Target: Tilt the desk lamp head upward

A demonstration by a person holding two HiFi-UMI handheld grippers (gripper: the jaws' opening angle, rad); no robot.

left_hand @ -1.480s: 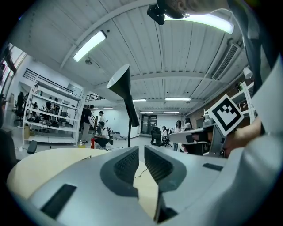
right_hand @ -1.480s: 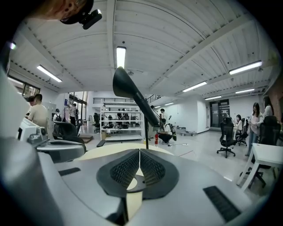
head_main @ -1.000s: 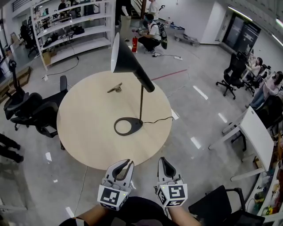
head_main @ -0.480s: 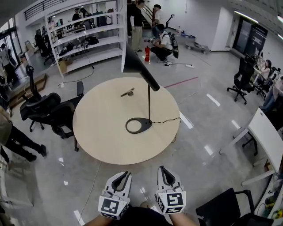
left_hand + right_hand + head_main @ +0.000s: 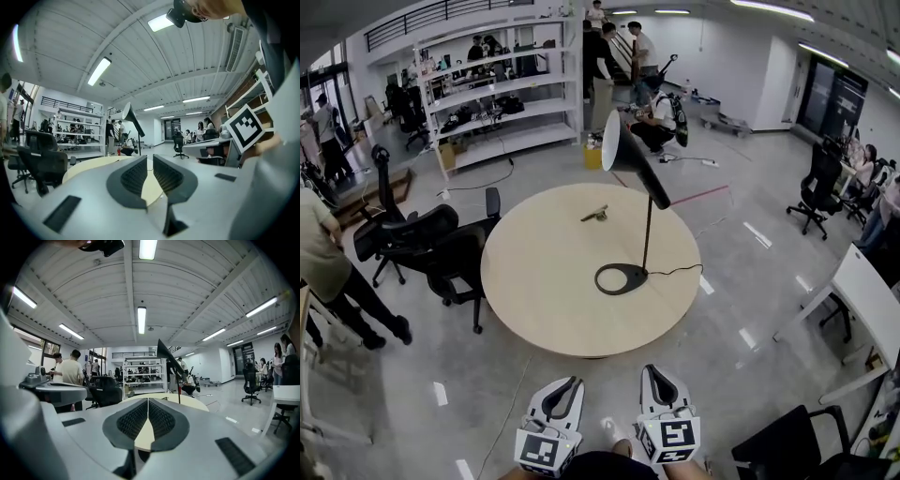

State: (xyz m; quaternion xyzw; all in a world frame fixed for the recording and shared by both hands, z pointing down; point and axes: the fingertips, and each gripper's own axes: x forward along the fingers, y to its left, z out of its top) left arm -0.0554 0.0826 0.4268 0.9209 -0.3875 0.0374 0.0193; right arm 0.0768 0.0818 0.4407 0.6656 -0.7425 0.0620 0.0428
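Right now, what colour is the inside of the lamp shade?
White inside the lamp shade; head view shows it best.

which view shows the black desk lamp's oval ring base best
Head view: the black oval ring base sits in full sight on the round wooden table. The left gripper view shows only the far-off cone shade and stem; the right gripper view likewise, base not discernible.

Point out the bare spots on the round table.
The table's left half is bare, from the lamp base to the rim; the near edge too. Crowded on the right: base and cord. A small object lies far side.
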